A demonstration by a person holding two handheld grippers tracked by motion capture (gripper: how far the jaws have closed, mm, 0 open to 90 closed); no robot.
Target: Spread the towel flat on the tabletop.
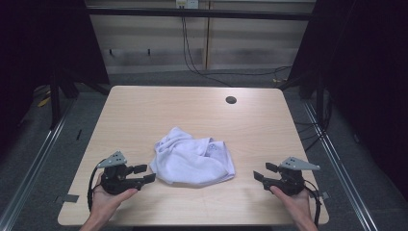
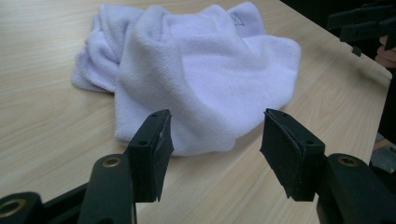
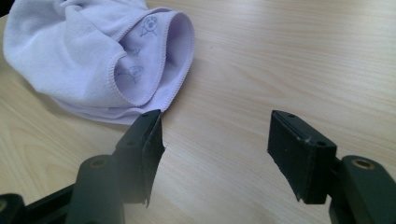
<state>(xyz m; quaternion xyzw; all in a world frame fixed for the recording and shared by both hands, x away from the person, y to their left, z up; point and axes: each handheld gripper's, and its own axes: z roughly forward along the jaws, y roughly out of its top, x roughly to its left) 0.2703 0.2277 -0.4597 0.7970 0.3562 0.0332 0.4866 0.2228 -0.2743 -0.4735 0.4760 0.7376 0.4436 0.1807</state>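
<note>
Two hand-held grippers, left hand-held gripper (image 1: pixel 146 173) at 8 o'clock and right hand-held gripper (image 1: pixel 263 172) at 4 o'clock, wait with jaws wide apart (nothing between them) beside the crumpled towel (image 1: pixel 192 156) mid-tabletop (image 1: pixel 144 110). Approach step, I judge; next, each must find an edge.

This looks like a lab recording booth. A bare wooden worktop (image 1: pixel 144 110) stands between black curtains (image 1: pixel 365 72). Metal rails (image 1: pixel 38 154) flank it, and cables (image 1: pixel 192 57) trail across the grey floor (image 1: pixel 192 79).
</note>
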